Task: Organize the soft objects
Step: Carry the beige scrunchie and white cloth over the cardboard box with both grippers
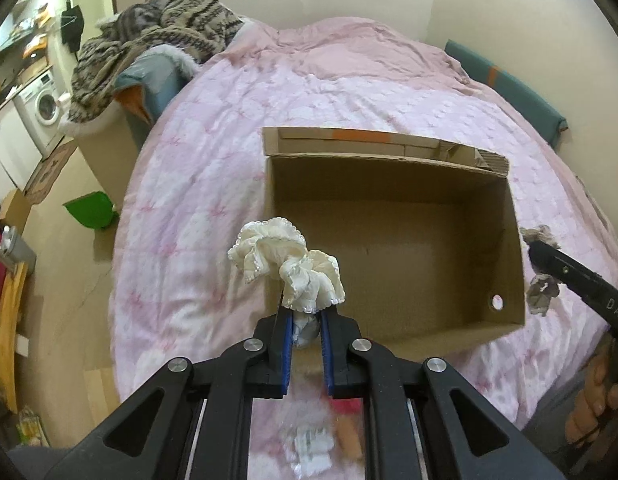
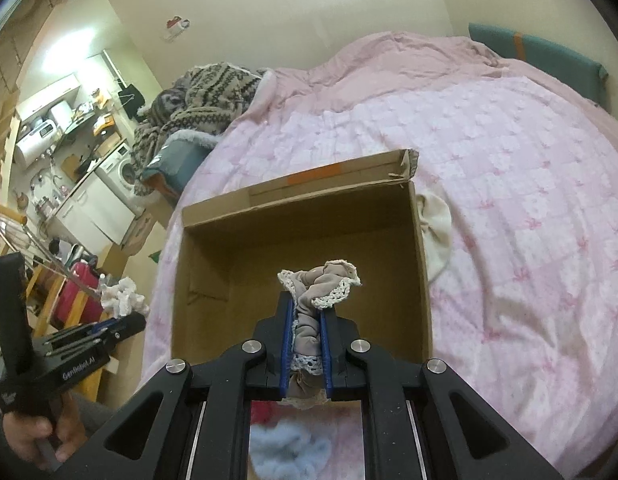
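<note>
An open, empty cardboard box (image 1: 393,316) lies on the pink bed; in the right wrist view it (image 2: 213,248) sits straight ahead. My left gripper (image 1: 305,316) is shut on a cream frilled cloth (image 1: 285,264), held above the box's near left corner. My right gripper (image 2: 307,316) is shut on a beige lace-trimmed cloth (image 2: 321,288), held over the box's near wall. The right gripper (image 1: 565,272) with its cloth also shows at the box's right side in the left wrist view. The left gripper (image 2: 109,328) with the cream cloth (image 2: 123,298) shows at left in the right wrist view.
A pink quilt (image 1: 349,92) covers the bed. A cream cloth (image 2: 437,232) lies on the quilt by the box's right wall. A patterned blanket (image 1: 149,44) is piled at the bed's far left. A teal pillow (image 2: 541,56) lies far right. More soft items (image 2: 285,452) lie below my right gripper.
</note>
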Demonstrator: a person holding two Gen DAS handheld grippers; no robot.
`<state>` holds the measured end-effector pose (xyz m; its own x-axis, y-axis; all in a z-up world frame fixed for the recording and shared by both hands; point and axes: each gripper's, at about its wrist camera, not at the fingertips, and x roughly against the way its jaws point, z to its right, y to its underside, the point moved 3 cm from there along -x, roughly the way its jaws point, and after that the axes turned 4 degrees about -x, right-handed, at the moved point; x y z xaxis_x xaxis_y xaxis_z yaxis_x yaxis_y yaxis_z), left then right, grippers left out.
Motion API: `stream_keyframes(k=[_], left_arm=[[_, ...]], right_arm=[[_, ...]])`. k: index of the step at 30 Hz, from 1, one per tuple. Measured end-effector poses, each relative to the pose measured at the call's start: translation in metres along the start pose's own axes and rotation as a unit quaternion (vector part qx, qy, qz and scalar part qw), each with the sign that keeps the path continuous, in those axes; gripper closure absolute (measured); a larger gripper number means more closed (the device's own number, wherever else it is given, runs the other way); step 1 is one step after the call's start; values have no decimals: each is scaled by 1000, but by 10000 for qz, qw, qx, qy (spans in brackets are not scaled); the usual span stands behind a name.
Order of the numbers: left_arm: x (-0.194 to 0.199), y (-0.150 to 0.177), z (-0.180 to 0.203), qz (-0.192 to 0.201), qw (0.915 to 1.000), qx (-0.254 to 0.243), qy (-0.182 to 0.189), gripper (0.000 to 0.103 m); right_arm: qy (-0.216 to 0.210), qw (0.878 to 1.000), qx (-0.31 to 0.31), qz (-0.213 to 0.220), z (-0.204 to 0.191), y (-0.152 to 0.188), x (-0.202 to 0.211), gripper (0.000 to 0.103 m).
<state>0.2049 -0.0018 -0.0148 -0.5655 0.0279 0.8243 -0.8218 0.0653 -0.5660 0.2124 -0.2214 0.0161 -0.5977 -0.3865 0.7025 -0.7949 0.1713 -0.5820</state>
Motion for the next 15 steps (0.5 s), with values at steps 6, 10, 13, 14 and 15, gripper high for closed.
stream_keyframes(k=[6, 10, 13, 14, 15], left_arm=[[-39, -8, 11, -76, 10000, -28, 38, 92], [-55, -2, 18, 74, 9993, -329, -168, 92], [-68, 2, 18, -57, 9996, -230, -138, 92], [-72, 2, 19, -113, 9998, -180, -62, 92], [-73, 3, 19, -132, 9998, -175, -40, 92]], right_arm=[[185, 9995, 7, -239, 10, 7, -38, 90], [335, 9983, 214, -424, 9, 17, -55, 90], [447, 9969, 350, -547, 9, 23, -63, 90], [476, 9963, 378, -603, 9, 25, -65, 90], [489, 9958, 385, -670, 10, 27, -68, 90]])
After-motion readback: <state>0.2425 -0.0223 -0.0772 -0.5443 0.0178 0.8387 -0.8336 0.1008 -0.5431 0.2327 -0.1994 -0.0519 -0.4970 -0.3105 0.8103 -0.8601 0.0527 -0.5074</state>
